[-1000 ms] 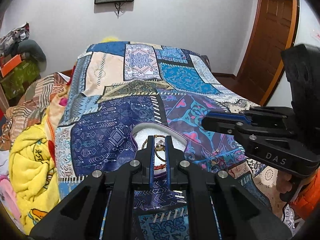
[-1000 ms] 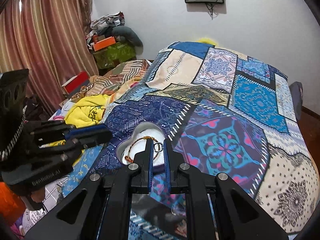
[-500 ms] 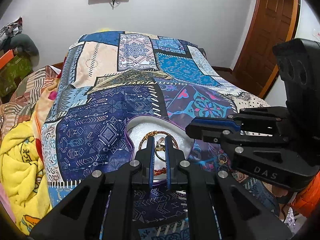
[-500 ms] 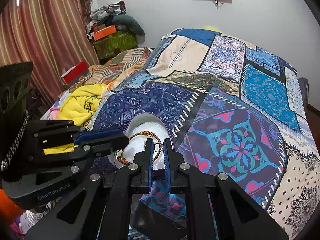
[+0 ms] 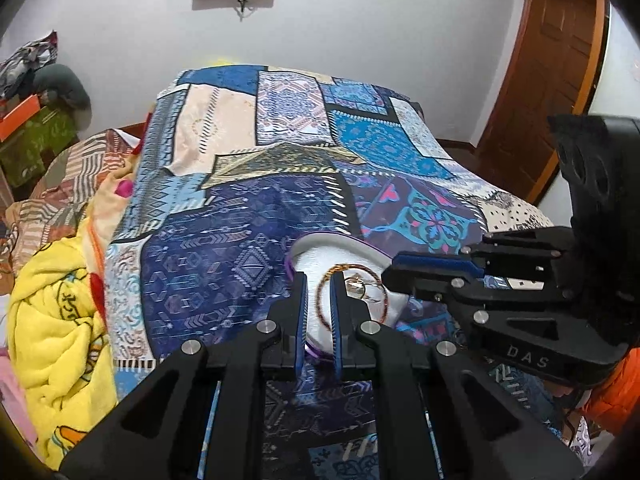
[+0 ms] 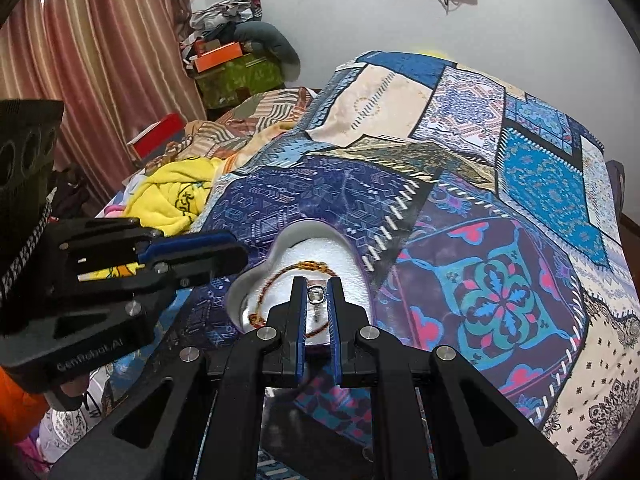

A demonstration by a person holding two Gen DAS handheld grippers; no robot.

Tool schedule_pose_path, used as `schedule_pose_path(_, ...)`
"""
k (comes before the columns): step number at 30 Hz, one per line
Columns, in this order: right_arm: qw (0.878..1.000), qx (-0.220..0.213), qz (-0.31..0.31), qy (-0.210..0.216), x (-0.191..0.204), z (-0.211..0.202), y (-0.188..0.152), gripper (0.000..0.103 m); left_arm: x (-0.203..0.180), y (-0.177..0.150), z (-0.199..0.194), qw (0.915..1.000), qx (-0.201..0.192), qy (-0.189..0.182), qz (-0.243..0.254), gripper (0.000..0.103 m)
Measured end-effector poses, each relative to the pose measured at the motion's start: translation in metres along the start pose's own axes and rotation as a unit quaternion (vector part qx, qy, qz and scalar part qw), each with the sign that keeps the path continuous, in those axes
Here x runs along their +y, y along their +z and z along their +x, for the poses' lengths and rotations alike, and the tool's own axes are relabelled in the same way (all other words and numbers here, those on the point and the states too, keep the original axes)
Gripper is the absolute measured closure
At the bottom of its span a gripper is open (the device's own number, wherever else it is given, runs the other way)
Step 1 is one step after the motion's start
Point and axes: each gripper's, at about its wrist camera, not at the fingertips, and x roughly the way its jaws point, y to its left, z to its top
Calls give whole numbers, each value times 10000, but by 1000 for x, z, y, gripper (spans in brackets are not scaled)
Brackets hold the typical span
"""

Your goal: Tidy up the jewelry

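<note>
left gripper (image 5: 319,280): jaws nearly closed, nothing seen between them, above the tray's 7 o'clock edge.
right gripper (image 6: 317,285): jaws nearly closed, a small metal ring (image 6: 316,294) seen in the narrow gap; cannot tell if it is pinched.
tray (image 6: 256,280): white, heart-shaped, on the patchwork bedspread (image 6: 500,208).
bracelet (image 6: 280,276): beaded orange-brown loop lying in the tray.
yellow blanket (image 5: 52,320): at 9 o'clock of the tray.

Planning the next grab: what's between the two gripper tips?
In the left wrist view: the beaded bracelet's loop and a small silver piece, seen against the white heart-shaped tray, between left gripper and right gripper.
</note>
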Motion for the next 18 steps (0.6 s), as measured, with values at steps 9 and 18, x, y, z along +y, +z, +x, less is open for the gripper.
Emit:
schedule_pose_path(9,9996,142,-166,181,15,11,-2,94,9,-4,-7,9999,-4,148,-53,91)
schedule_pose_path(18,9996,256,-140,60,15,13,-3,91,9,-4,-14,9997,-41,242,-95,72)
